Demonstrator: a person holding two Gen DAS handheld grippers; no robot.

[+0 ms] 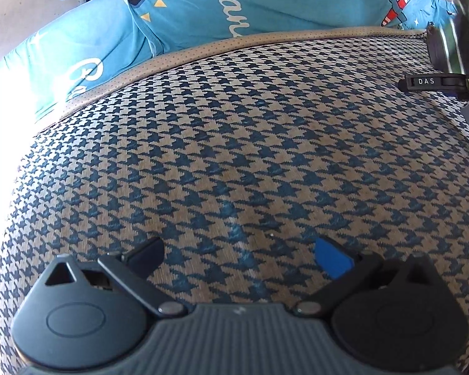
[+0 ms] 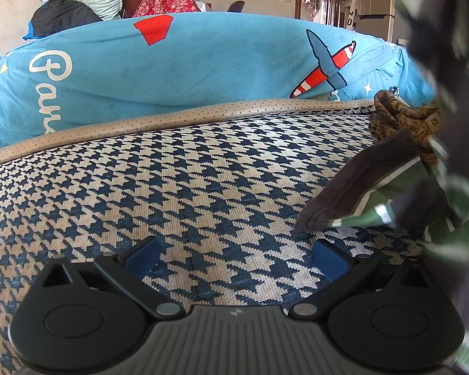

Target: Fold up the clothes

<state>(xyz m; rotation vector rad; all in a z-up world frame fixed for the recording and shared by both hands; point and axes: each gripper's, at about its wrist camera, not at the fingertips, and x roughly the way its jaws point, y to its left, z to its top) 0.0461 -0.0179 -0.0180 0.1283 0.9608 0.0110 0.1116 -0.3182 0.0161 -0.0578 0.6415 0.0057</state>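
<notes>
Garment [image 2: 353, 197] lies at right on the houndstooth cushion [image 2: 203, 175], beside the right gripper [image 2: 234, 256]. Both grippers' jaws spread, empty. Advice: pinch its near dark edge, then left gripper [image 1: 239, 256] takes the opposite edge.

Ahead of you the houndstooth-woven cushion surface [image 2: 203, 187] lies bare, giving open passage. The blue printed quilt [image 2: 203, 62] walls off its far edge. At your right, a dark green-striped garment [image 2: 359, 184] and a brown patterned cloth [image 2: 403, 118] obstruct.
</notes>
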